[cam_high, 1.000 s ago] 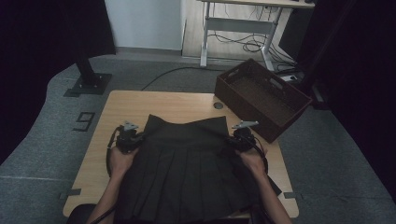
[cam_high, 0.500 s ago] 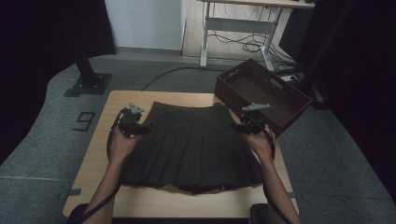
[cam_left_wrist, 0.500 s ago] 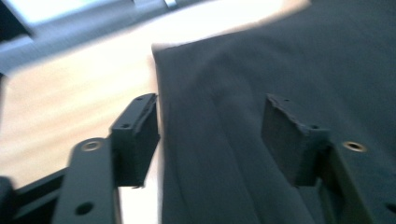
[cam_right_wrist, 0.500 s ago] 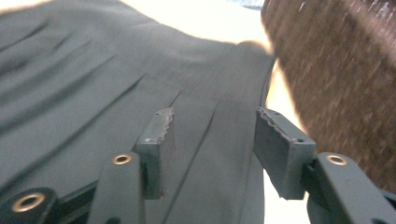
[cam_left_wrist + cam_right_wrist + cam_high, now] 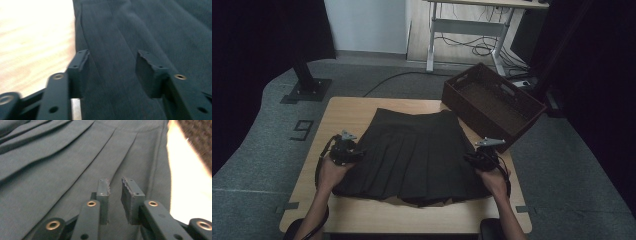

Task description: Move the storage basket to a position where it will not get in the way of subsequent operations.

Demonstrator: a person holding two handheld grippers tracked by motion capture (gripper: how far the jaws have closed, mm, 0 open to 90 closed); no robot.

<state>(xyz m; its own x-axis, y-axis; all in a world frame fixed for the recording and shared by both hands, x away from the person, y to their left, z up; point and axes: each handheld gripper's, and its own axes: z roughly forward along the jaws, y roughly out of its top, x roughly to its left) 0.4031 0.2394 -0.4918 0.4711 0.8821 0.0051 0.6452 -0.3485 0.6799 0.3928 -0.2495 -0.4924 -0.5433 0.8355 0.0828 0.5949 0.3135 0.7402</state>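
A black pleated skirt [image 5: 412, 150] lies flat on the wooden table [image 5: 352, 112], waistband at the far side. My left gripper [image 5: 356, 154] is at the skirt's left edge. In the left gripper view its jaws [image 5: 112, 56] stand apart over the skirt [image 5: 120, 32] and have just been closing; the cloth lies under them, not pinched. My right gripper [image 5: 470, 159] is at the skirt's right edge. Its jaws [image 5: 115, 182] have just been closing to a narrow gap over the skirt [image 5: 62, 157], and no fold is between the pads.
A dark brown basket [image 5: 492, 102] stands at the table's far right corner, partly over the edge. Bare wood [image 5: 30, 37] shows left of the skirt. A desk frame with cables [image 5: 472, 30] stands on the floor behind.
The skirt has been carried away from the person and now lies spread flat. Both grippers let go of the waistband corners and came back toward the person along the skirt's sides.
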